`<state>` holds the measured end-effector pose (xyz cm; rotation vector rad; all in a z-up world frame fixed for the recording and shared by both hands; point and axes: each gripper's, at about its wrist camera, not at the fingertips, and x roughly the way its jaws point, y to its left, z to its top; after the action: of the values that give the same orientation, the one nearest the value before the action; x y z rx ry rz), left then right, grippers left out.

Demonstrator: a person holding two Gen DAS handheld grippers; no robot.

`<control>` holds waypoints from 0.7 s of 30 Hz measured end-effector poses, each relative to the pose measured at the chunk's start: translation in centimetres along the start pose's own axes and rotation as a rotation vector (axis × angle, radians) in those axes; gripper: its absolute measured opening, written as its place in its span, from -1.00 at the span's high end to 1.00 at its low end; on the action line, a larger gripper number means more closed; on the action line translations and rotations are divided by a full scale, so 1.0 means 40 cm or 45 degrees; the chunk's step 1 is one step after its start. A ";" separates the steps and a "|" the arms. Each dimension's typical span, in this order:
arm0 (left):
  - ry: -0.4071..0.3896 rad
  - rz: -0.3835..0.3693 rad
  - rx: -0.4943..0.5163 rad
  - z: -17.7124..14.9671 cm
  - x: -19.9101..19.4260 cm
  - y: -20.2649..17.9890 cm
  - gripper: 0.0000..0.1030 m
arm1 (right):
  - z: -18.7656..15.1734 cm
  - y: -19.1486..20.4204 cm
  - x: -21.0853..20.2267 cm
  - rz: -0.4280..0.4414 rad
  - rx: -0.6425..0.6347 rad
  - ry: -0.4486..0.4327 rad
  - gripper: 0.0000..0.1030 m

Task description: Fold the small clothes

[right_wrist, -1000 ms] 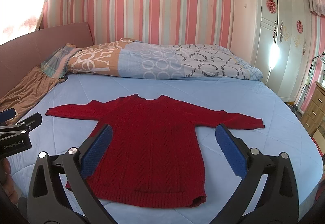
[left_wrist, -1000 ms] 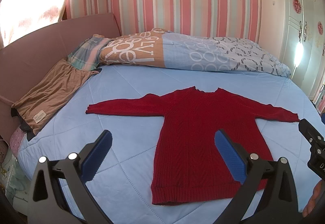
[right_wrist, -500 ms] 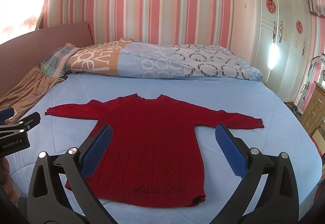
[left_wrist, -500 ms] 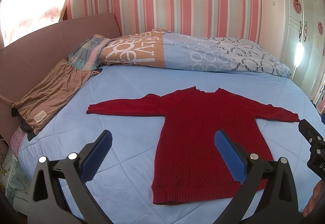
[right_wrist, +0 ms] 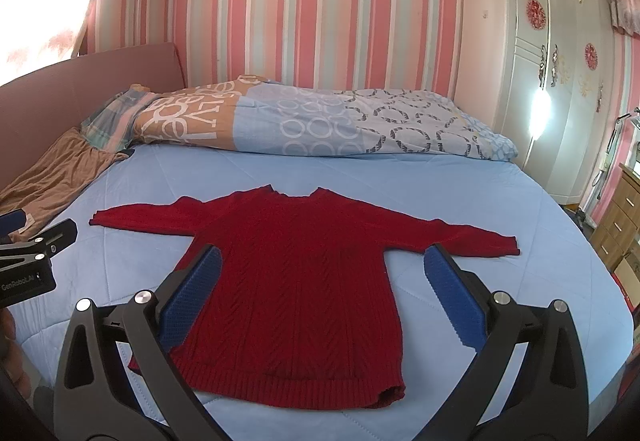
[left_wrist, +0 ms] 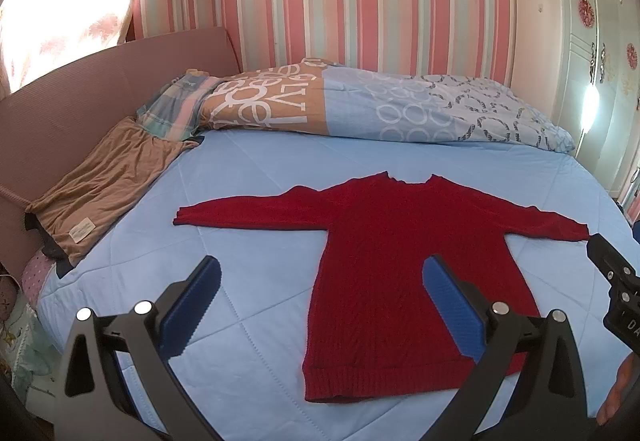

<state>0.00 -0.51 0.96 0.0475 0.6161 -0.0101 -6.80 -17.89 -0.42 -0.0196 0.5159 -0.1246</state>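
Observation:
A red knitted sweater [left_wrist: 384, 261] [right_wrist: 296, 273] lies flat and face up on the blue quilted bed [left_wrist: 260, 181] [right_wrist: 460, 185], both sleeves spread out sideways, hem nearest me. My left gripper [left_wrist: 320, 277] hovers open above the sweater's lower left side, blue pads wide apart and empty. My right gripper [right_wrist: 320, 273] hovers open over the sweater's body, also empty. The right gripper's body shows at the right edge of the left wrist view; the left one shows at the left edge of the right wrist view.
A folded patterned duvet [left_wrist: 360, 109] [right_wrist: 312, 121] lies across the head of the bed. A brown garment [left_wrist: 100, 185] [right_wrist: 52, 173] lies at the bed's left edge by the pink headboard [left_wrist: 100, 81]. A white wardrobe [right_wrist: 540, 61] stands at right.
Both grippers stayed nearly still; the views shifted only slightly. The sweater has not moved.

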 end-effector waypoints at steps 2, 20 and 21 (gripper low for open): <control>-0.001 -0.004 -0.001 -0.004 -0.001 0.002 -0.97 | -0.001 -0.001 -0.001 0.003 -0.001 -0.001 -0.94; -0.003 -0.004 0.000 -0.005 -0.001 0.005 -0.97 | -0.006 0.018 0.013 0.004 -0.014 -0.001 -0.94; -0.004 -0.004 -0.001 -0.005 -0.001 0.005 -0.97 | -0.006 0.017 0.013 0.005 -0.014 0.000 -0.94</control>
<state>-0.15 -0.28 0.82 0.0457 0.6131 -0.0127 -6.37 -17.28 -0.92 -0.0293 0.5166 -0.1181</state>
